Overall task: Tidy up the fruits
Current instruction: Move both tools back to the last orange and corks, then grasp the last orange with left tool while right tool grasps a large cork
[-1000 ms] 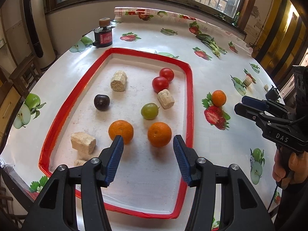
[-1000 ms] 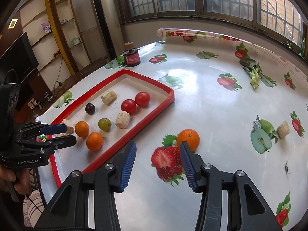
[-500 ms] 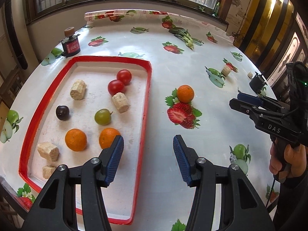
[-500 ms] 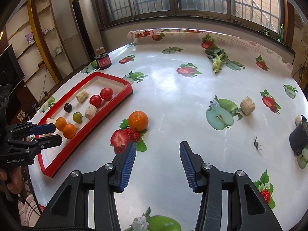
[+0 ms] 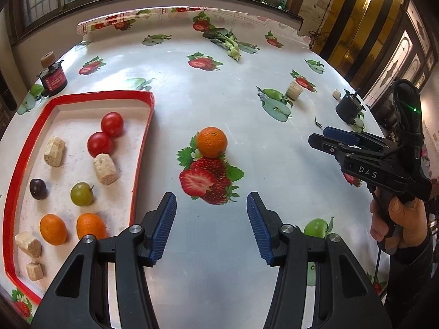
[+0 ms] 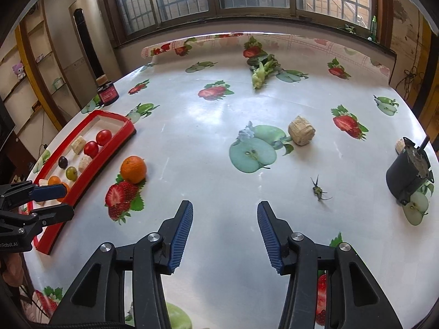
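A red-rimmed tray (image 5: 142,148) at the left holds two oranges (image 5: 90,226), two red tomatoes (image 5: 100,144), a green grape (image 5: 81,193), a dark plum (image 5: 38,189) and several tan blocks. One orange (image 5: 211,142) sits loose on the tablecloth beside a printed strawberry; it also shows in the right wrist view (image 6: 133,169), right of the tray (image 6: 90,175). My left gripper (image 5: 211,227) is open and empty, short of that orange. My right gripper (image 6: 223,235) is open and empty over bare cloth.
A tan block (image 6: 301,133) lies on the cloth at the right. A black cylinder (image 6: 406,174) stands near the right edge. A red-labelled jar (image 5: 52,75) stands behind the tray. A leafy vegetable (image 6: 260,72) lies at the far side.
Both grippers have swung to the right, away from the tray. The loose orange now lies ahead of my left gripper, and the tan block has come into the right view's centre.
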Tool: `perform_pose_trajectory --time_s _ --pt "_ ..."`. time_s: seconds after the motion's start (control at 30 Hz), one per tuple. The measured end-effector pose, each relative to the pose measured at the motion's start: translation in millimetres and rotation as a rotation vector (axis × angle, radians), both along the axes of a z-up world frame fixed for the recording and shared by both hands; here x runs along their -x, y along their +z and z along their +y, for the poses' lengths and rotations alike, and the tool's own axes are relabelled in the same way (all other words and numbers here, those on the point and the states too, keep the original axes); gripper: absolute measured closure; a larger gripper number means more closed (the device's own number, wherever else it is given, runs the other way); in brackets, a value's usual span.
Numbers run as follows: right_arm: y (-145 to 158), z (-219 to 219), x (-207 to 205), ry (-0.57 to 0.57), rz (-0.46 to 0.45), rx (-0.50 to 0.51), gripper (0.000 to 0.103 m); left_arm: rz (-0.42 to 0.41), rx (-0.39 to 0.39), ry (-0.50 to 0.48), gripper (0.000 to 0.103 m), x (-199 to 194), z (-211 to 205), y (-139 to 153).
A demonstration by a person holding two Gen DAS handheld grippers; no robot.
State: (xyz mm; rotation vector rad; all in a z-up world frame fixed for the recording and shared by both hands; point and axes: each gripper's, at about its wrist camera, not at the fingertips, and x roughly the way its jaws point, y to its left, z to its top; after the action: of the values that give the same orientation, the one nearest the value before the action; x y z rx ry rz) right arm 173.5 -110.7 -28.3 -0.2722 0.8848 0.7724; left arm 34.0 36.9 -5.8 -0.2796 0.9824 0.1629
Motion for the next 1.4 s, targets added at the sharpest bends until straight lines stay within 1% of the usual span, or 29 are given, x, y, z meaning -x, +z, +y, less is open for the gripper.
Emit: perform_pose_trajectory --time_s 0.17,0.4,0.53,0.73,0.9,1.0,1.07,1.1,1.13,1.23,1.4 --pt "-3 -7 -19 -0.029 0.001 0.006 0.052 0.012 0.01 -0.012 0.051 -16 -2 -4" --pt "-5 -15 -49 -0.076 0.008 0.002 0.052 0.028 0.025 -0.001 0.051 -39 3 -13" --pt "-7 -12 -71 -0.098 0.009 0.014 0.052 0.044 0.023 0.002 0.051 -52 5 -20" --pt "-14 3 -105 -0.113 0.022 0.027 0.052 0.069 0.023 0.018 0.051 -70 10 -31" --pt "-22 18 -129 -0.122 0.016 0.037 0.052 0.101 -0.014 0.028 0.051 -85 9 -43" --pt "-31 25 -139 -0.127 0.016 0.053 0.052 0.089 -0.051 0.029 0.052 -89 8 -44" --pt "-32 29 -141 -0.124 -0.012 0.06 0.053 0.079 -0.067 0.028 0.07 -91 7 -43" --pt "-33 31 -141 -0.121 -0.021 0.067 0.056 0.08 -0.067 0.028 0.07 -91 7 -43" --pt "-33 32 -141 -0.119 -0.032 0.076 0.064 0.077 -0.059 0.025 0.07 -92 7 -43" --pt "-32 35 -134 -0.1 -0.039 0.079 0.064 0.073 -0.048 0.013 0.07 -89 4 -43" --pt "-27 32 -105 -0.06 -0.026 0.057 0.064 0.062 -0.022 0.0 0.07 -74 0 -40"
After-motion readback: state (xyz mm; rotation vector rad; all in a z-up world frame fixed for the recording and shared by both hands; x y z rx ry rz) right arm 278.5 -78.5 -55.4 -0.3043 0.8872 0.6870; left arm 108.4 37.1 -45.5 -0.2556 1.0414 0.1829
